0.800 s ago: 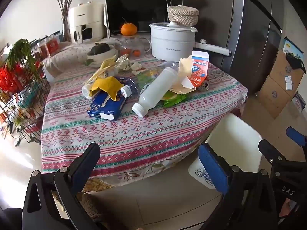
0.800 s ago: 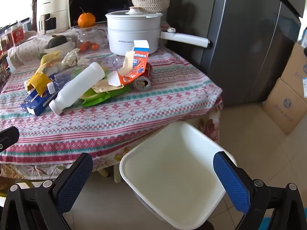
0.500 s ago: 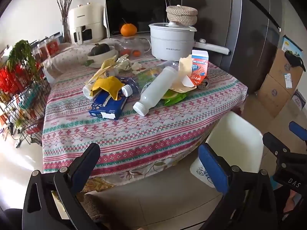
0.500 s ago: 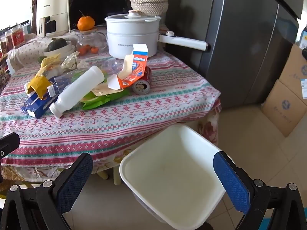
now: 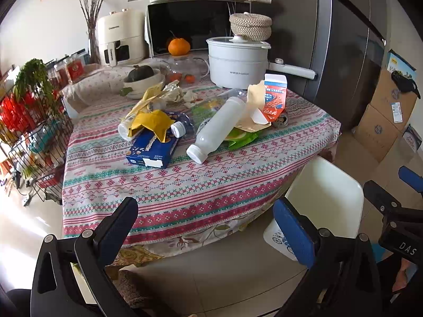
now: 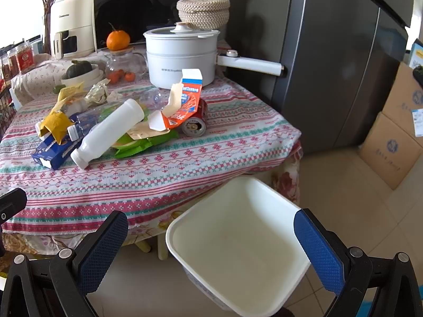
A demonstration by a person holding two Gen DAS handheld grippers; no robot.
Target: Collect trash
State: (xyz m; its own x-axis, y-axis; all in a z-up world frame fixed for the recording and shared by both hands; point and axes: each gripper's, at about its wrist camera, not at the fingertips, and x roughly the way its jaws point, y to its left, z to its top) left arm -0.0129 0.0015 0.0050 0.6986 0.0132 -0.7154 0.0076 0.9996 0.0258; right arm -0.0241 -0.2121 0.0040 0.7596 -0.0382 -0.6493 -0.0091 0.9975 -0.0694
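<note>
Both claws hang spread wide and hold nothing, the left gripper [image 5: 206, 224] and right gripper [image 6: 211, 248] angled down toward a table [image 5: 185, 192] with a striped cloth. The trash lies heaped mid-table: a white bottle [image 5: 216, 129], blue carton [image 5: 150, 150], orange box [image 6: 185, 103] and can [image 6: 194, 126]. An empty white bin [image 6: 238, 243] stands on the floor just beside the table's near corner.

Home kitchen/dining corner. Table [image 5: 185, 192] with patterned cloth, dark fridge [image 6: 330, 66] right beside it, microwave [image 5: 195, 23] and air fryer [image 5: 119, 39] at the back, electric cooking pot [image 6: 182, 55], bowl of produce [image 5: 142, 79], wire rack [image 5: 34, 142] of packaged food, cardboard boxes [image 6: 394, 142] on tiled floor [image 6: 357, 198].
</note>
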